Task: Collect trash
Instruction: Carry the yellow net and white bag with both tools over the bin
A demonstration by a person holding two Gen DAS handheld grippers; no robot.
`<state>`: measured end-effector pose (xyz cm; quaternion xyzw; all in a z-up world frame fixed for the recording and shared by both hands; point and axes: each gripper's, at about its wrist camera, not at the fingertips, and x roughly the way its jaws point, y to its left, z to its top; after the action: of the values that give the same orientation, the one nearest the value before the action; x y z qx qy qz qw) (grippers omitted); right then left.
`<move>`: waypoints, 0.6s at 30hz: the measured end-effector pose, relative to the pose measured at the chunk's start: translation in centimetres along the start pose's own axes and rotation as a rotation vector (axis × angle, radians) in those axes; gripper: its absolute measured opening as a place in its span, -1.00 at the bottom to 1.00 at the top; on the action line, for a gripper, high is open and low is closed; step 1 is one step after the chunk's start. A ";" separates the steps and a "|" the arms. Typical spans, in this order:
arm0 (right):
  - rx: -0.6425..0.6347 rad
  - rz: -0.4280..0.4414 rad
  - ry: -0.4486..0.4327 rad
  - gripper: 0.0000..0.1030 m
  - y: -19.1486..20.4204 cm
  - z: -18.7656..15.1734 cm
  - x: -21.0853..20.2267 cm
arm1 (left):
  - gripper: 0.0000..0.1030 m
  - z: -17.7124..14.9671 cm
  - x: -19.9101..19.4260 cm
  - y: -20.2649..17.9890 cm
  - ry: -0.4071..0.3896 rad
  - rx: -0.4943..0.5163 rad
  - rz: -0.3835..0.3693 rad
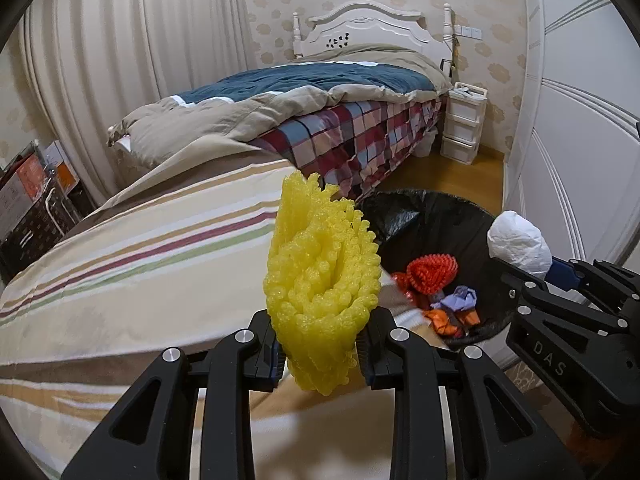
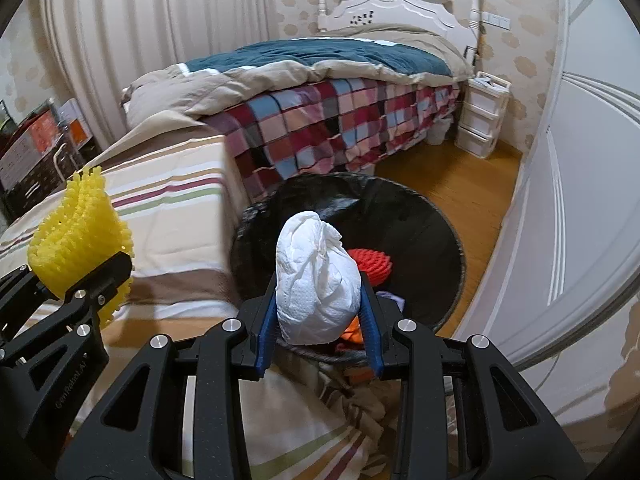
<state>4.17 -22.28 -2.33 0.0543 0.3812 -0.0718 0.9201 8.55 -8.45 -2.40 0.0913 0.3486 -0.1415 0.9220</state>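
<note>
Left gripper (image 1: 322,354) clenched on yellow foam net (image 1: 320,276), over striped bed (image 1: 140,264) edge; right gripper (image 2: 318,320) clenched on white paper wad (image 2: 316,280), above black-lined bin (image 2: 420,216); best carry net fully past bin rim before releasing; wad looked ready to drop.

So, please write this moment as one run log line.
left gripper: shut on yellow foam net | right gripper: shut on white paper wad | bin: beside striped bed
</note>
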 end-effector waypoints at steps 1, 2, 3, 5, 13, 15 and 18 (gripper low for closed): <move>0.006 -0.006 0.001 -0.33 -0.4 0.2 0.3 | -0.43 0.4 0.4 -0.2 0.000 0.001 0.000; 0.009 -0.010 0.001 -0.33 -0.7 0.4 0.5 | -0.43 0.6 0.6 -0.4 0.000 0.001 0.000; 0.015 -0.017 0.001 -0.33 -1.2 0.7 0.7 | -0.43 1.0 1.0 -0.6 0.001 -0.002 -0.001; 0.027 -0.028 -0.002 -0.33 -1.9 1.1 1.2 | -0.43 1.6 1.7 -1.0 0.008 -0.007 -0.007; 0.068 -0.051 -0.002 -0.33 -4.4 2.6 3.2 | -0.43 3.2 4.0 -2.6 0.028 -0.002 -0.016; 0.073 -0.053 0.000 -0.33 -4.8 3.0 3.7 | -0.43 3.5 4.6 -3.1 0.036 -0.001 -0.015; 0.076 -0.058 0.005 -0.33 -5.2 3.3 4.4 | -0.43 4.0 5.5 -3.8 0.045 0.008 -0.013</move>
<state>8.61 -28.32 -3.38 0.0784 0.3821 -0.1127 0.9139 13.77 -14.19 -3.39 0.0956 0.3691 -0.1468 0.9127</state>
